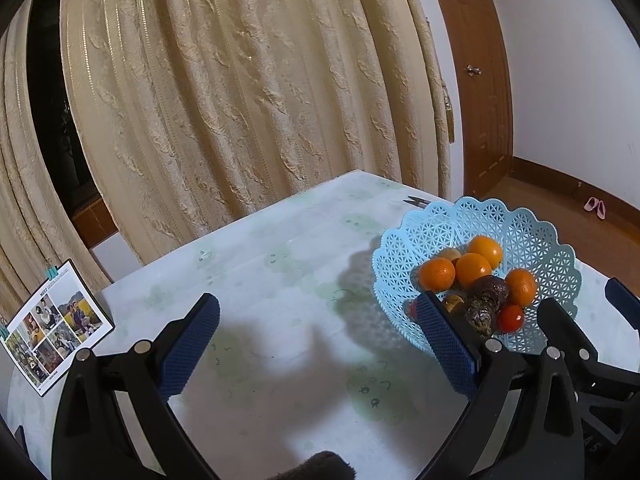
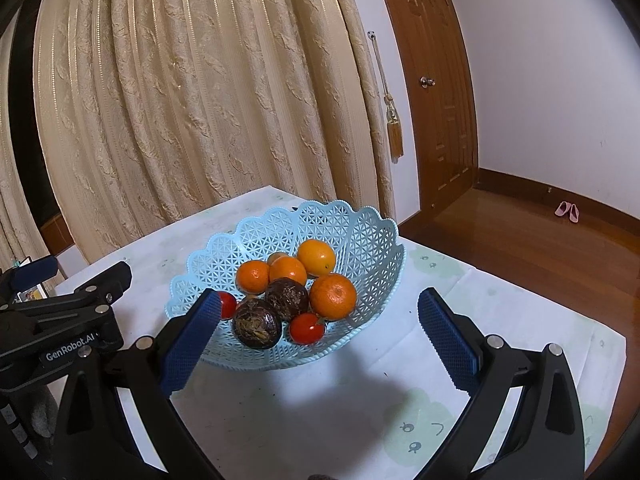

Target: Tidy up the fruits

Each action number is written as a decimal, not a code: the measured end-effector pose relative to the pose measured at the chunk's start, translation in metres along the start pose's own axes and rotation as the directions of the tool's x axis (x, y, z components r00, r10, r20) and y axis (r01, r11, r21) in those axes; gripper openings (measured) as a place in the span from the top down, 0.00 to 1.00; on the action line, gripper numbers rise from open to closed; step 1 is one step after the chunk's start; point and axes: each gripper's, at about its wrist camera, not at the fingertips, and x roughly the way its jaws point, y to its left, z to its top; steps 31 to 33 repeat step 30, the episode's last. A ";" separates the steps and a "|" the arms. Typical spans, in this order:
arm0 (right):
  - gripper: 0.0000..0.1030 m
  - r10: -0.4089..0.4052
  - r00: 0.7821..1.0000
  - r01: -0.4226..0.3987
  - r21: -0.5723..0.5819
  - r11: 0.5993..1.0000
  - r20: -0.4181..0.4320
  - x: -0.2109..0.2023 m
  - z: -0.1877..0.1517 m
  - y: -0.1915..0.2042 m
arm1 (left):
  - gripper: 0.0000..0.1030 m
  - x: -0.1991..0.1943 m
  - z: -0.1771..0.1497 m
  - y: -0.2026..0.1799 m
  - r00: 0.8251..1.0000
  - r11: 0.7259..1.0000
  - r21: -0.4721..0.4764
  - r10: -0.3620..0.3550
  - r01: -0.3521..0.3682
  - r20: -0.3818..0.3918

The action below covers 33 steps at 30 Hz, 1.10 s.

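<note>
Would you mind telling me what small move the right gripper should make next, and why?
Probably ease the right gripper forward and down toward the red tomato at the near edge of the blue basket. Both grippers are open and empty, the left gripper faces mostly bare table, and that tomato lies almost centred between the right fingers, nearest of the fruit.

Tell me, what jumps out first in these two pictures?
The pale blue lacy basket on the table, heaped with oranges, two dark wrinkled fruits and small red tomatoes. Behind it hangs a big cream curtain, with a wooden door to the right. In front, the right tool stands open before the basket, and the left tool is open beside it.
</note>
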 end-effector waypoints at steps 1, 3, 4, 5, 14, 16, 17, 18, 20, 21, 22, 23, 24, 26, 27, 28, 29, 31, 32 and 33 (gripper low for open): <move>0.03 0.000 1.000 0.000 0.000 1.000 0.000 0.000 0.000 0.000 | 0.05 0.000 0.000 0.000 1.000 1.000 0.001 0.000 0.000 0.000; 0.03 0.000 1.000 0.000 0.000 1.000 0.000 0.000 0.000 0.000 | 0.05 0.000 0.000 0.000 1.000 1.000 0.001 0.000 0.000 -0.002; 0.03 0.000 1.000 0.000 0.000 1.000 0.000 0.000 0.000 0.000 | 0.05 0.000 0.000 0.000 1.000 1.000 0.002 0.000 0.000 -0.003; 0.03 0.000 1.000 0.000 0.000 1.000 0.000 0.000 0.000 0.000 | 0.05 0.000 0.000 0.000 1.000 1.000 0.002 -0.001 0.001 -0.002; 0.03 0.000 1.000 0.000 0.000 1.000 0.000 0.000 0.000 0.000 | 0.05 -0.001 0.000 -0.001 1.000 1.000 0.006 0.000 0.000 0.000; 0.03 0.000 1.000 0.000 0.000 1.000 0.000 0.000 0.000 0.000 | 0.05 -0.001 -0.001 -0.002 1.000 1.000 0.011 0.004 -0.005 0.002; 0.03 0.000 1.000 0.000 0.000 1.000 0.000 0.000 0.000 0.000 | 0.05 -0.001 -0.001 -0.002 1.000 1.000 0.012 0.007 -0.007 0.001; 0.03 0.000 1.000 0.000 0.000 1.000 -0.001 0.000 0.000 0.001 | 0.05 0.000 -0.001 -0.002 1.000 1.000 0.013 0.009 -0.009 0.000; 0.03 0.003 1.000 -0.003 -0.001 1.000 -0.003 0.000 0.000 0.001 | 0.05 0.000 -0.001 -0.002 1.000 1.000 0.015 0.012 -0.012 0.000; 0.03 0.004 1.000 -0.004 -0.002 1.000 -0.004 0.001 0.000 0.001 | 0.05 -0.001 -0.001 -0.002 1.000 1.000 0.016 0.014 -0.014 0.000; 0.03 0.005 1.000 -0.005 -0.003 1.000 -0.004 0.001 -0.001 0.001 | 0.05 -0.001 -0.001 -0.002 1.000 1.000 0.015 0.016 -0.016 -0.001; 0.03 0.006 1.000 -0.006 -0.004 1.000 -0.004 0.001 -0.001 0.001 | 0.05 -0.001 -0.002 -0.001 1.000 1.000 0.013 0.017 -0.017 -0.005; 0.03 0.007 1.000 -0.007 -0.005 1.000 -0.004 0.001 -0.001 0.002 | 0.05 -0.002 -0.003 0.000 1.000 1.000 0.010 0.017 -0.017 -0.012; 0.03 0.009 1.000 -0.009 -0.009 1.000 -0.002 0.001 -0.001 0.002 | 0.05 -0.003 -0.006 0.004 0.999 1.000 0.005 0.024 -0.024 -0.025; 0.03 0.010 1.000 -0.010 -0.011 1.000 -0.001 0.001 -0.001 0.002 | 0.05 -0.003 -0.008 0.005 0.999 1.000 0.003 0.027 -0.027 -0.031; 0.03 0.012 1.000 -0.012 -0.013 1.000 0.000 0.001 -0.001 0.003 | 0.05 -0.003 -0.011 0.009 0.999 1.000 -0.003 0.031 -0.031 -0.043; 0.03 0.014 1.000 -0.014 -0.015 1.000 0.002 0.001 -0.001 0.003 | 0.05 -0.003 -0.014 0.012 0.998 0.999 -0.009 0.034 -0.034 -0.056; 0.03 0.015 1.000 -0.015 -0.018 1.000 0.004 0.001 0.000 0.003 | 0.05 -0.003 -0.018 0.018 0.997 0.999 -0.019 0.035 -0.037 -0.073; 0.03 0.015 1.000 -0.015 -0.018 1.000 0.004 0.001 0.000 0.003 | 0.05 -0.003 -0.018 0.018 0.997 0.999 -0.019 0.035 -0.037 -0.073; 0.03 0.015 1.000 -0.015 -0.018 1.000 0.004 0.001 0.000 0.003 | 0.05 -0.003 -0.018 0.018 0.997 0.999 -0.019 0.035 -0.037 -0.073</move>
